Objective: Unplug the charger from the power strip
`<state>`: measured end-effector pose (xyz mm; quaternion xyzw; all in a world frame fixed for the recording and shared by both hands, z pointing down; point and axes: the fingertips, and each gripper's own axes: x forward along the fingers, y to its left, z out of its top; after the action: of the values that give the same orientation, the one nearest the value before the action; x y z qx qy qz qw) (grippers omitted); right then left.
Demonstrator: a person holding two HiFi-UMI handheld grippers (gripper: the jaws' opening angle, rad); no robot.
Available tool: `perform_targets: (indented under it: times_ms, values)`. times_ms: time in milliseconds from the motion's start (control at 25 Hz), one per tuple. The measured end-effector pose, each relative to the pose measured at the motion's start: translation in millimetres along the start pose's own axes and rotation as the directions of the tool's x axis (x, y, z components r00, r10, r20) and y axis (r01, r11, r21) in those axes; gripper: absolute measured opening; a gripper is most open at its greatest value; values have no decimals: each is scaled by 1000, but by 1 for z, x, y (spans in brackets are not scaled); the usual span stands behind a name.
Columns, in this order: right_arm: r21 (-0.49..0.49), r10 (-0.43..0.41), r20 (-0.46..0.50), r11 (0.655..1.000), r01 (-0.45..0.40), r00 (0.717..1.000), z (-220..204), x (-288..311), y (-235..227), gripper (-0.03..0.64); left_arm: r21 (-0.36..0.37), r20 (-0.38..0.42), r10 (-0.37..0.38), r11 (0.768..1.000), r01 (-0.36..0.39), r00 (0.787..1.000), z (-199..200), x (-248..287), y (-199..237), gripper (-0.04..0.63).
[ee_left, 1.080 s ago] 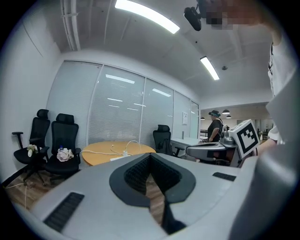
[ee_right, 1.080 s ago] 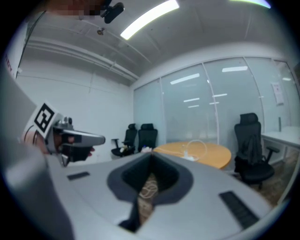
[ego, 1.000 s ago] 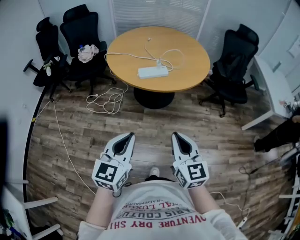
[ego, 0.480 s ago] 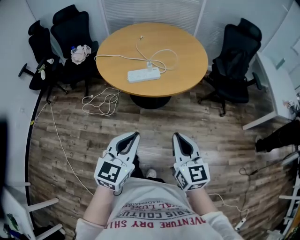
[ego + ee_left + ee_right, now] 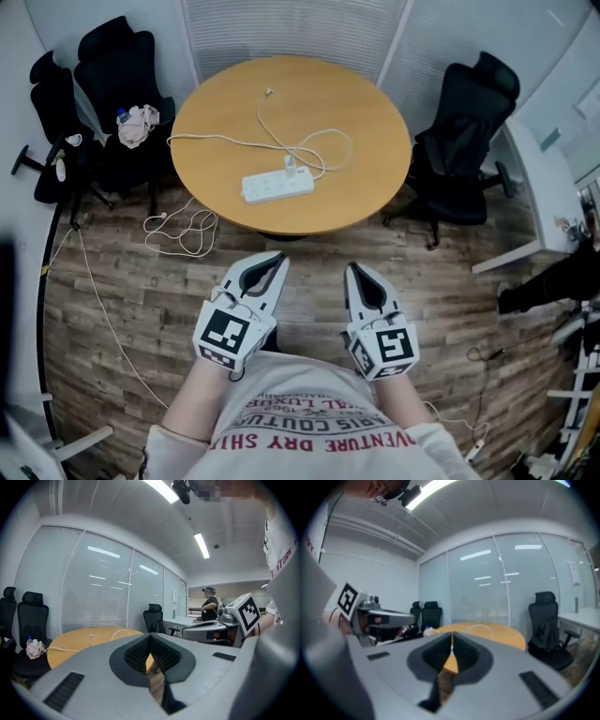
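Charger (image 5: pixel 292 167): white, plugged into strip (image 5: pixel 277 187), mid-table (image 5: pixel 375 112); cable looping toward 12 o'clock. Left gripper (image 5: pixel 277 259), right gripper (image 5: pixel 352 270): 6 o'clock, off table, jaws together, empty. Chairs (image 5: pixel 464 131): 10 and 3 o'clock.

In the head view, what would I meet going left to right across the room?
Crumpled pale cloth → white rectangular power strip → black mesh office chair → white desk.
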<state>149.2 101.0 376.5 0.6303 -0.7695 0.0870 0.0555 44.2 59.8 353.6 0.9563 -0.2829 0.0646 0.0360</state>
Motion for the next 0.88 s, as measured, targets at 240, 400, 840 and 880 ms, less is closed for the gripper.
perform_targets:
  times_ms: [240, 400, 840, 880]
  values:
    - [-14, -27, -16, 1000, 27, 999, 25, 99, -11, 29, 0, 8, -21, 1000, 21, 1000, 15, 48, 96, 32]
    - [-39, -33, -43, 999, 32, 999, 32, 161, -19, 29, -14, 0, -15, 1000, 15, 1000, 14, 75, 156, 32]
    - [-25, 11, -235, 1000, -17, 972, -7, 265, -40, 29, -26, -148, 43, 999, -48, 988, -41, 114, 236, 32]
    - [-27, 21, -260, 999, -29, 965, -14, 272, -43, 29, -36, -160, 54, 998, -60, 986, -47, 117, 240, 32]
